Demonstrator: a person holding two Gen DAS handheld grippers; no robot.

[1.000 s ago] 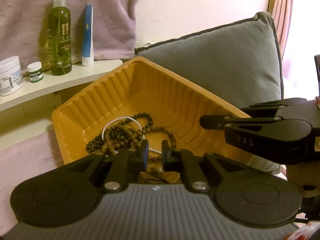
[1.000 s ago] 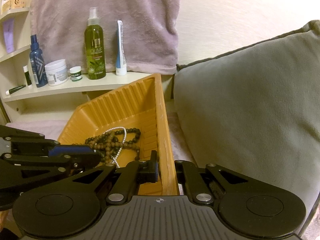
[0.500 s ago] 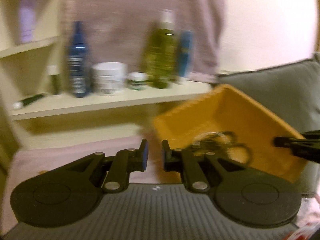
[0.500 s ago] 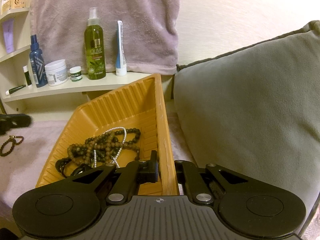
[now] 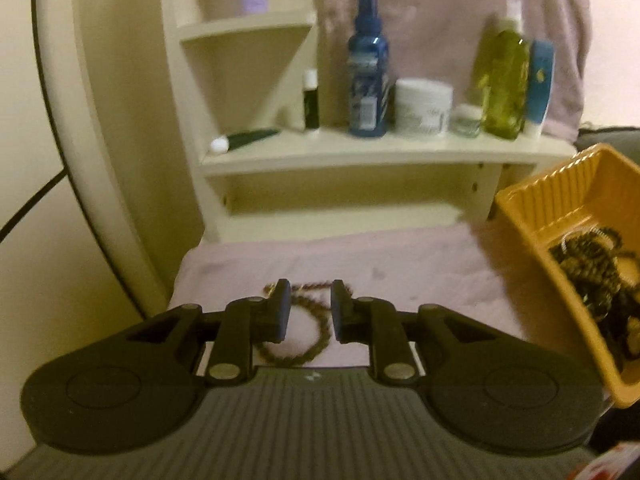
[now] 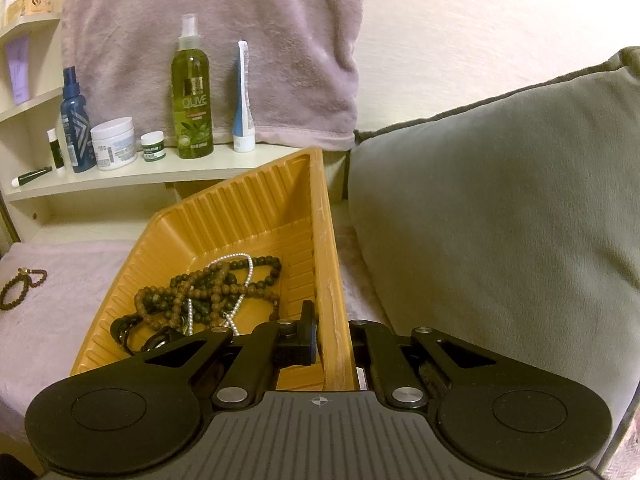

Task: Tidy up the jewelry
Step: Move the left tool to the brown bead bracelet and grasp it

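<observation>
Right tongs [image 6: 333,338] clench the orange tray's rim [image 6: 329,264]; left tongs [image 5: 307,312], just opening, released, above the beaded bracelet [image 5: 304,332] on open pink cloth [image 5: 400,268].

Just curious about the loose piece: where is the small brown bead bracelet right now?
The small brown bead bracelet lies on the pale pink cloth, left of the orange ribbed plastic tray. In the left wrist view it sits under the left claw.

A pink blanket [image 5: 400,264] carries a bead bracelet [image 5: 308,332], lying under the left gripper [image 5: 307,308], and an orange tray [image 6: 248,216] to its right. The shelf [image 5: 360,152] ahead holds bottles and jars.
</observation>
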